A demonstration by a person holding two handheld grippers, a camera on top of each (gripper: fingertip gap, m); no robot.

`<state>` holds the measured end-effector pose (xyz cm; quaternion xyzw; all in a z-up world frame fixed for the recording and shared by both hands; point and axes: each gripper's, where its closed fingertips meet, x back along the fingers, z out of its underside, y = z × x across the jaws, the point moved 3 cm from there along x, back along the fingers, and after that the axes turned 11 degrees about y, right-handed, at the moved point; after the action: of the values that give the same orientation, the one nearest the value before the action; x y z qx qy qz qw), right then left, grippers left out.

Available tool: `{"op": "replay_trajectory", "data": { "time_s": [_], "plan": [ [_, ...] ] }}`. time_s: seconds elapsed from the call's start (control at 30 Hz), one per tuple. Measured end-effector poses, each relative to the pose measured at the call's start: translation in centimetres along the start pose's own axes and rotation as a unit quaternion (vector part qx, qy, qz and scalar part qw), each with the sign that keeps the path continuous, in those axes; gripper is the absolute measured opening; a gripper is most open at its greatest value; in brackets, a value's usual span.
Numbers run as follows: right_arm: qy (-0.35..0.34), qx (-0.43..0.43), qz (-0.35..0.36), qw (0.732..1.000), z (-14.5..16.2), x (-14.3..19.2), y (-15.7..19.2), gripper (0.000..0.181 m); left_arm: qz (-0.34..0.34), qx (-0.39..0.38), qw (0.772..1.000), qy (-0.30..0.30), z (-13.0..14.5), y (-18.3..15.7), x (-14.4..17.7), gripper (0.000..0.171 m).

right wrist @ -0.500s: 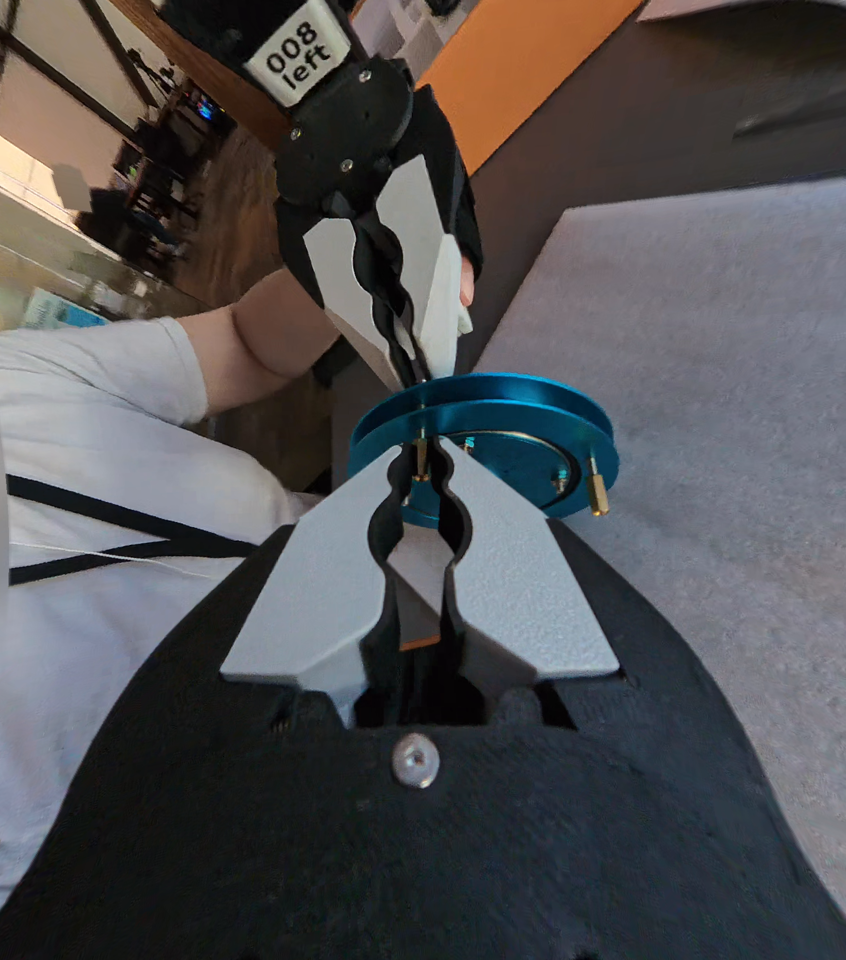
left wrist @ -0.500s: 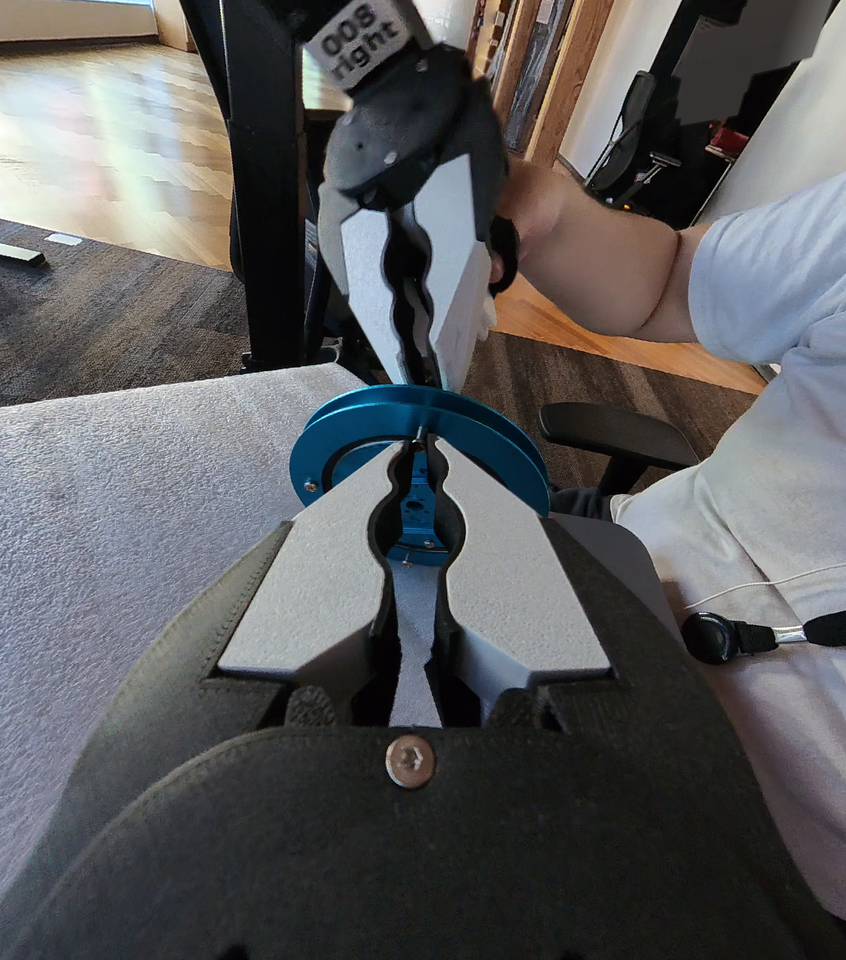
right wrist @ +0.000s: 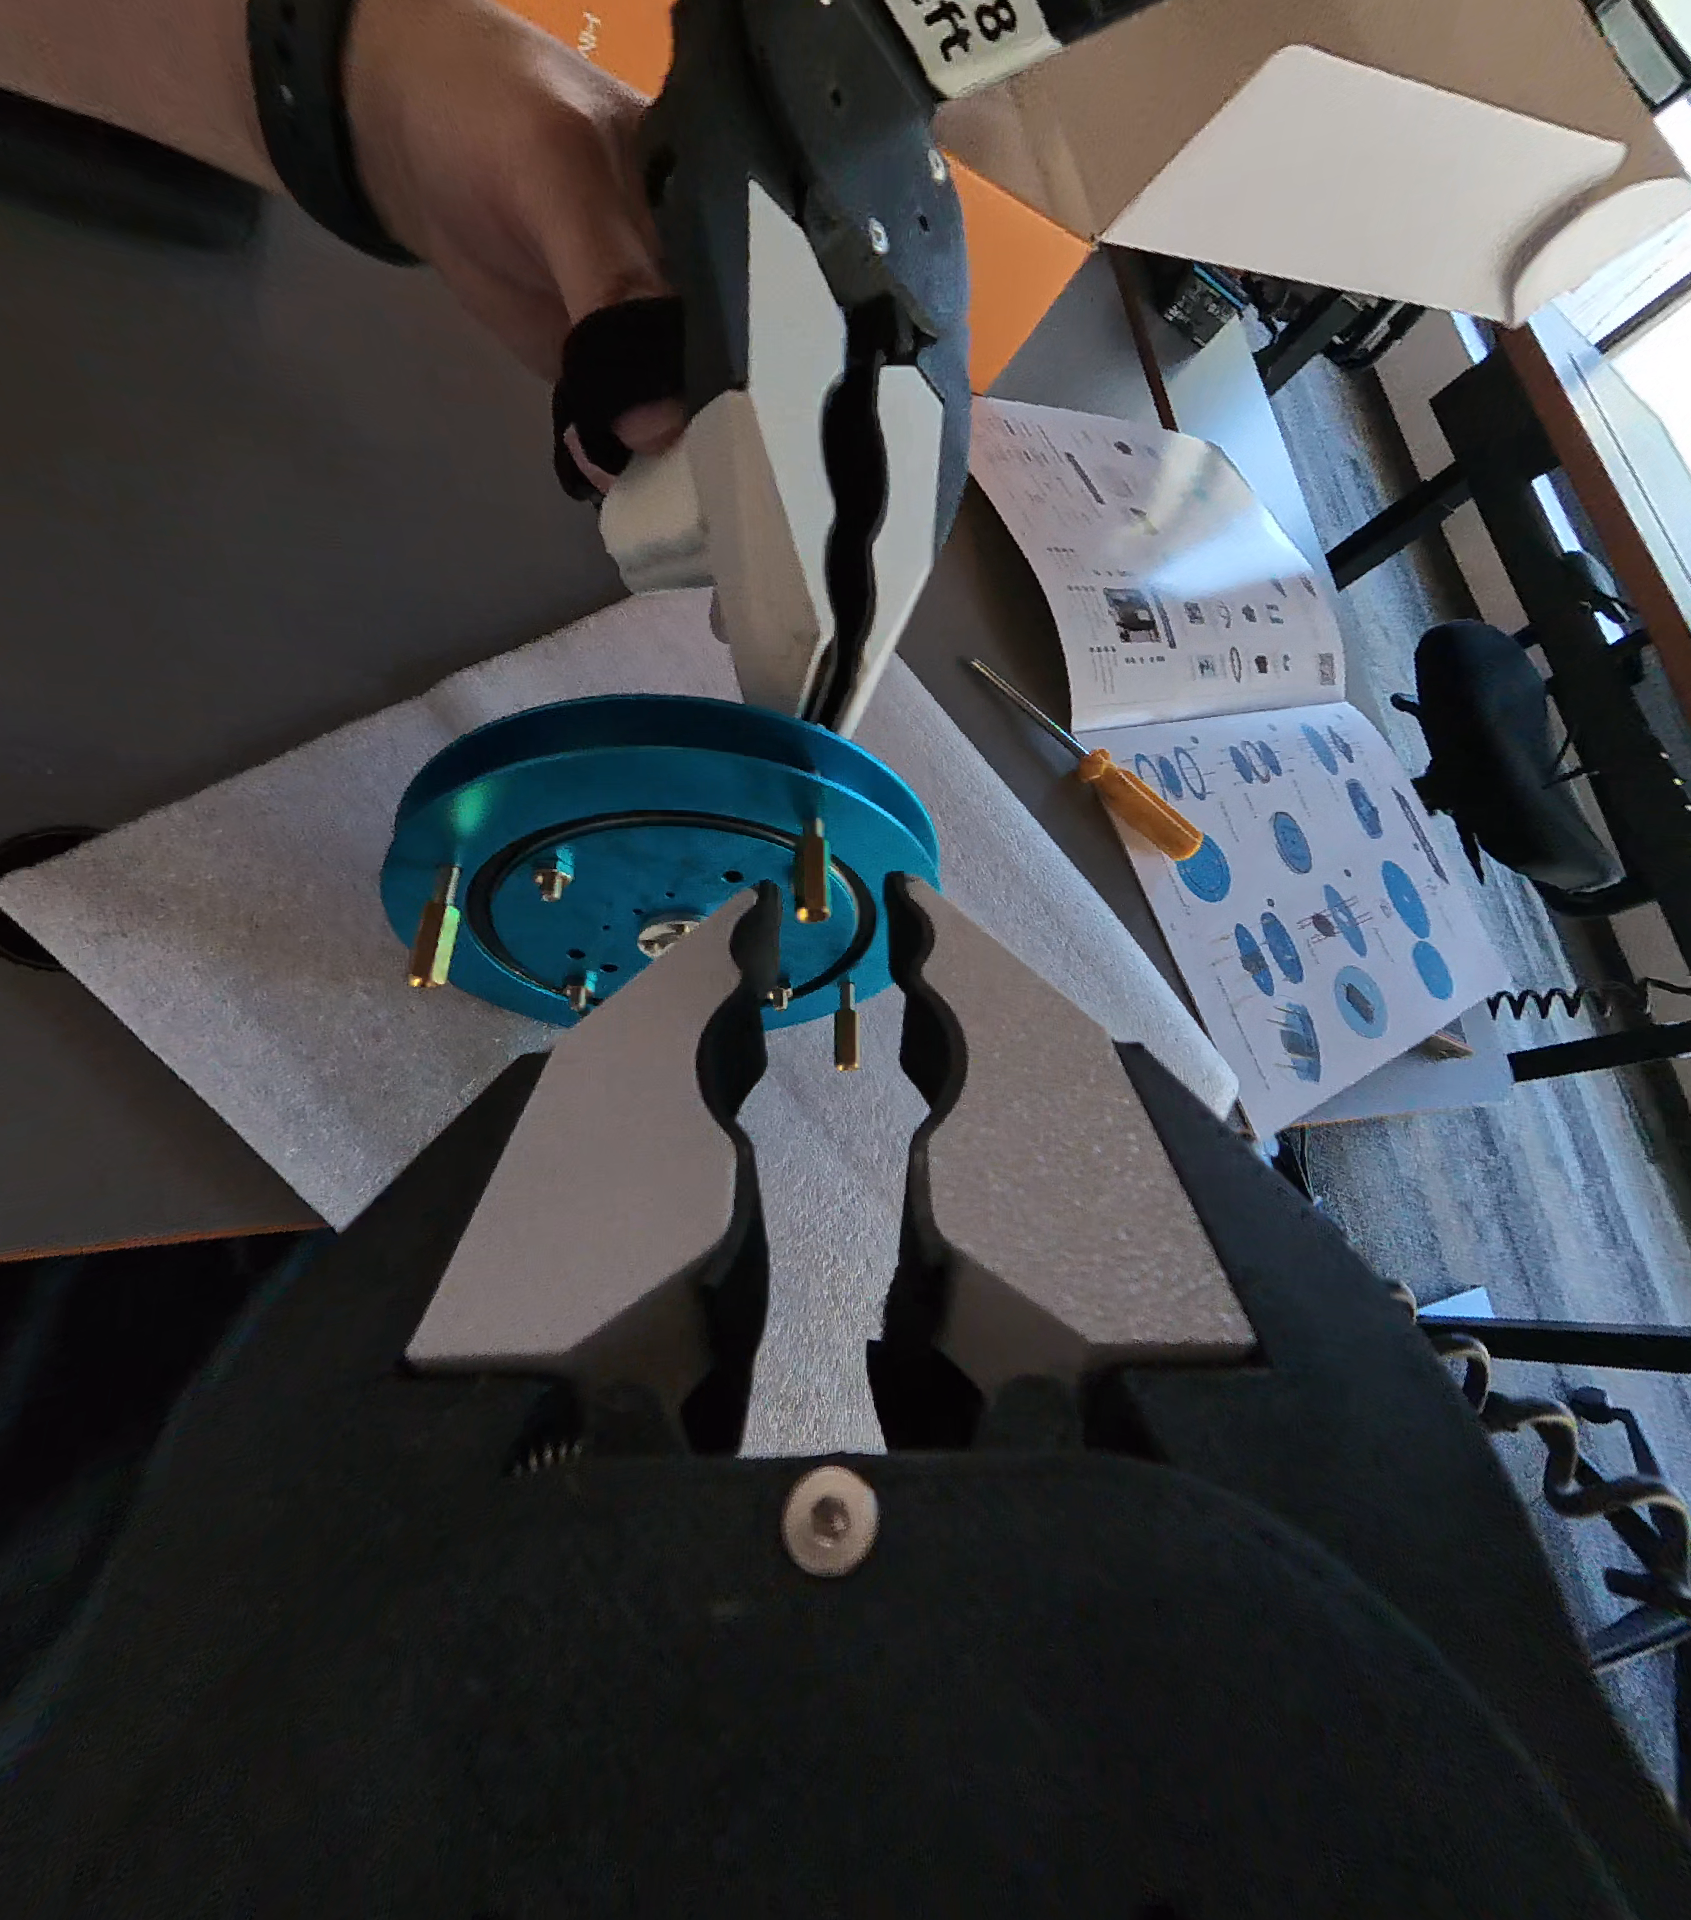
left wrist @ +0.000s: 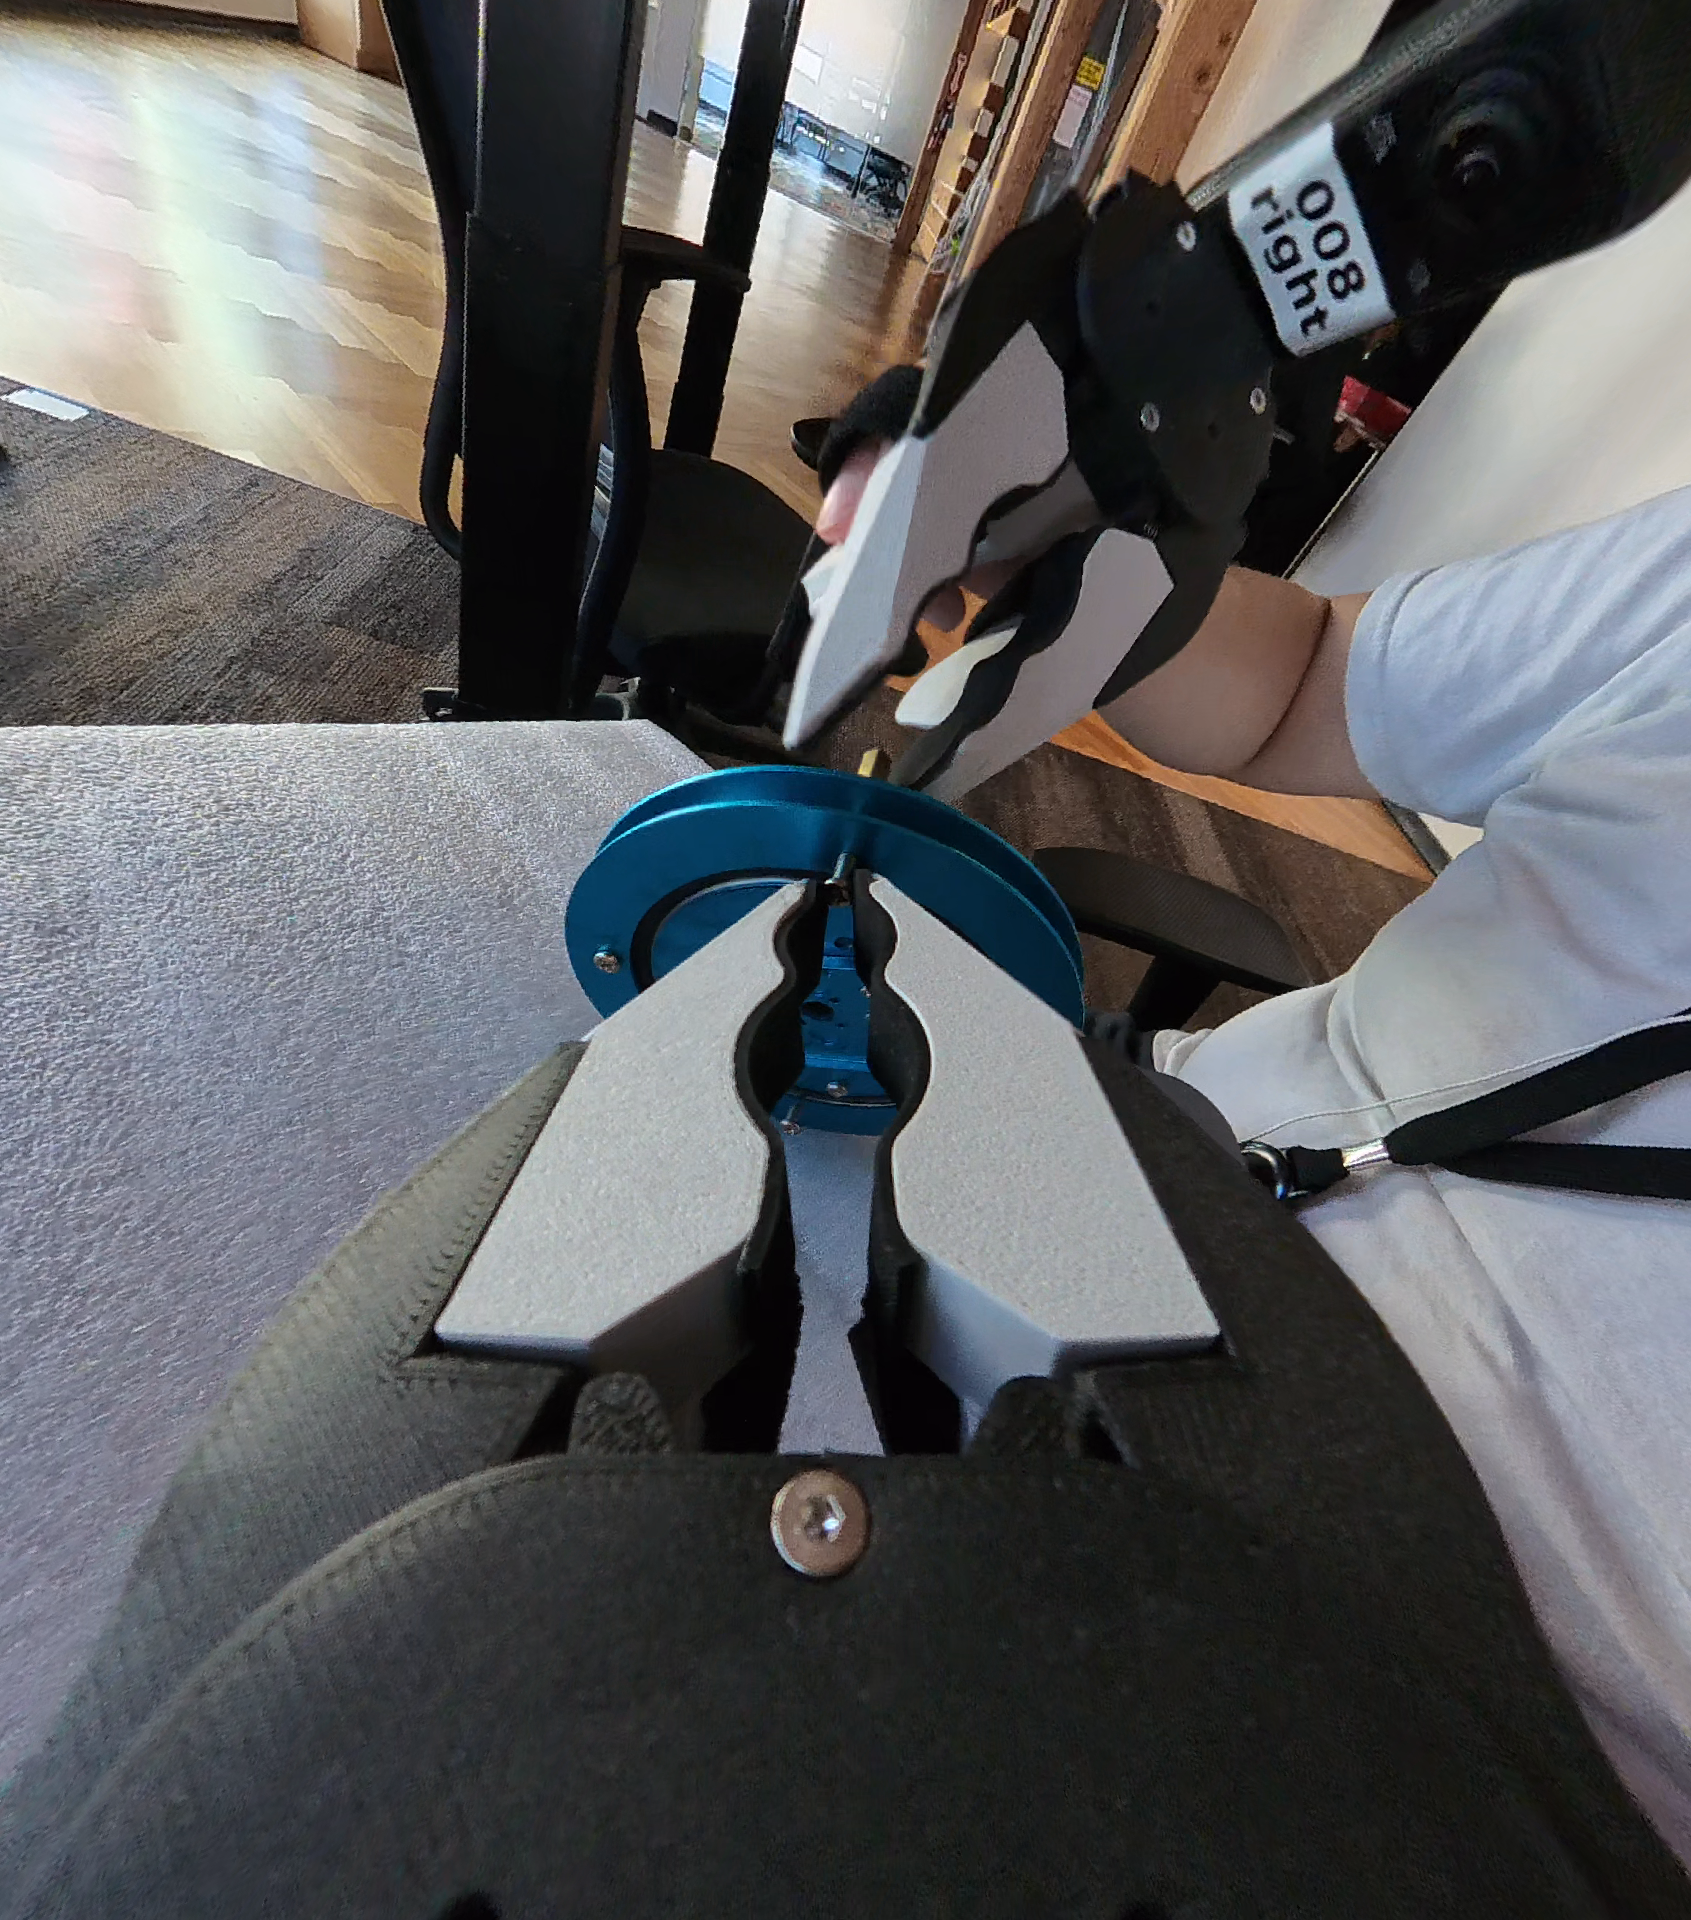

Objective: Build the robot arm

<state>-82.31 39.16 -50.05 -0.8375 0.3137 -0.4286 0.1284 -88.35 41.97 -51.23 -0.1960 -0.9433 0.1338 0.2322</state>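
A blue metal disc assembly (left wrist: 716, 842) lies on a white foam sheet (left wrist: 197, 935). My left gripper (left wrist: 836, 888) is shut on the disc's rim; the right wrist view shows it pinching the far edge (right wrist: 830, 717). In that view the disc (right wrist: 612, 790) carries several upright brass standoffs (right wrist: 434, 925). My right gripper (right wrist: 825, 891) is open and holds nothing. Its fingers hang over the disc's near edge, with one brass standoff (right wrist: 810, 868) seen in the gap between them. In the left wrist view the right gripper (left wrist: 862, 753) is open just above the disc's far rim.
The foam sheet (right wrist: 249, 966) lies on a grey table (right wrist: 145, 520) with a round cable hole (right wrist: 20, 894). An orange-handled screwdriver (right wrist: 1132, 800), an open illustrated booklet (right wrist: 1288, 883) and an open cardboard box (right wrist: 1340, 177) lie beyond the disc. A black office chair (right wrist: 1485, 748) stands by the table. My left and right fingertips are right by each other. The orange-handled screwdriver (right wrist: 1132, 800) is about 25 cm from both grippers' fingertips.
My right gripper has opened and swung to a different angle over the disc. My left gripper has stayed shut on the disc's rim.
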Motion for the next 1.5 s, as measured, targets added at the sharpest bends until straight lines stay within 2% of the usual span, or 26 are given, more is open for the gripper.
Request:
{"op": "replay_trajectory", "data": {
  "time_s": [0.07,0.13,0.2,0.27,0.33,0.43,0.47,0.53,0.57,0.63,0.7,0.77,0.83,0.93,1.0,1.07,1.1,1.2,1.27,1.3,1.33,1.37,1.4,1.43,1.47,1.5],
  "plan": [
    [0.012,0.01,-0.007,1.0,0.0,-0.4,0.3,0.004,0.002,0.002,1.0,-0.001,0.0,0.0,0.0,0.004],
    [0.023,0.0,-0.014,1.0,0.0,-0.5,0.3,0.004,-0.002,-0.004,1.0,0.0,0.0,0.0,0.0,0.004],
    [0.029,-0.059,-0.061,0.996,-0.2,-0.3,0.3,0.004,-0.013,-0.024,1.0,0.006,0.1,-0.1,0.0,0.004],
    [0.034,-0.154,-0.136,0.978,0.1,-0.2,0.3,0.004,-0.027,-0.043,0.999,0.009,0.0,-0.2,-0.2,0.003],
    [0.034,-0.284,-0.243,0.927,0.3,-0.2,0.3,0.004,-0.031,-0.055,0.998,0.008,-0.1,-0.4,-0.3,0.003],
    [0.024,-0.467,-0.401,0.788,0.6,-0.3,0.4,0.003,-0.034,-0.058,0.998,0.008,-0.2,-0.4,-0.4,0.003],
    [0.014,-0.468,-0.408,0.784,0.6,-0.4,0.4,0.003,-0.036,-0.057,0.998,0.007,-0.1,-0.3,-0.3,0.003],
    [0.01,-0.42,-0.381,0.824,0.5,-0.4,0.5,0.004,-0.036,-0.055,0.998,0.008,-0.1,-0.3,-0.3,0.003],
    [0.011,-0.373,-0.348,0.86,0.5,-0.4,0.5,0.004,-0.036,-0.055,0.998,0.008,-0.1,-0.4,-0.3,0.003],
    [0.0,-0.252,-0.244,0.937,0.3,-0.1,0.3,0.02,-0.037,-0.054,0.998,0.008,-0.1,-0.4,-0.3,0.003],
    [-0.017,-0.149,-0.139,0.979,-0.2,0.4,0.2,0.009,-0.036,-0.052,0.998,0.007,-0.1,-0.3,-0.3,0.003],
    [-0.004,-0.084,-0.077,0.993,-0.3,0.5,0.3,0.005,-0.034,-0.048,0.998,0.004,-0.1,-0.3,-0.3,0.003],
    [0.017,-0.063,-0.058,0.996,-0.3,0.3,0.3,0.005,-0.033,-0.044,0.998,0.002,-0.2,-0.2,-0.3,0.003],
    [0.037,-0.069,-0.066,0.995,-0.1,0.0,0.2,0.005,-0.035,-0.047,0.998,0.003,-0.2,-0.3,-0.5,0.003],
    [0.037,-0.117,-0.105,0.987,-0.1,-0.1,0.3,0.004,-0.042,-0.058,0.997,0.006,-0.2,-0.3,-0.4,0.003],
    [0.029,-0.217,-0.192,0.957,0.0,-0.1,0.1,0.005,-0.048,-0.07,0.996,0.01,-0.1,-0.4,-0.4,0.003],
    [0.023,-0.272,-0.242,0.931,0.2,-0.1,0.0,0.005,-0.052,-0.075,0.996,0.01,-0.2,-0.5,-0.5,0.003],
    [0.006,-0.438,-0.41,0.8,0.7,-0.3,-0.1,0.004,-0.055,-0.083,0.995,0.012,-0.2,-0.5,-0.7,0.003],
    [-0.01,-0.517,-0.502,0.694,0.8,-0.5,0.0,0.004,-0.054,-0.085,0.995,0.013,-0.2,-0.6,-0.7,0.003],
    [-0.025,-0.528,-0.516,0.673,0.9,-0.6,-0.1,0.004,-0.057,-0.084,0.995,0.013,-0.2,-0.6,-0.6,0.003],
    [-0.044,-0.52,-0.509,0.685,0.9,-0.8,-0.3,0.005,-0.062,-0.083,0.995,0.012,-0.2,-0.5,-0.6,0.003],
    [-0.056,-0.493,-0.492,0.715,0.9,-0.8,-0.3,0.004,-0.063,-0.082,0.995,0.012,-0.2,-0.4,-0.5,0.003],
    [-0.061,-0.45,-0.461,0.762,0.8,-0.7,-0.2,0.005,-0.063,-0.081,0.995,0.013,-0.2,-0.4,-0.5,0.003],
    [-0.061,-0.39,-0.41,0.822,0.8,-0.6,-0.1,0.008,-0.062,-0.08,0.995,0.013,-0.2,-0.5,-0.5,0.003],
    [-0.063,-0.323,-0.344,0.879,0.6,-0.4,-0.1,0.018,-0.06,-0.079,0.995,0.013,-0.2,-0.5,-0.6,0.003],
    [-0.064,-0.26,-0.275,0.923,0.4,0.0,-0.1,0.02,-0.058,-0.077,0.995,0.013,-0.2,-0.5,-0.6,0.003]
  ]
}}
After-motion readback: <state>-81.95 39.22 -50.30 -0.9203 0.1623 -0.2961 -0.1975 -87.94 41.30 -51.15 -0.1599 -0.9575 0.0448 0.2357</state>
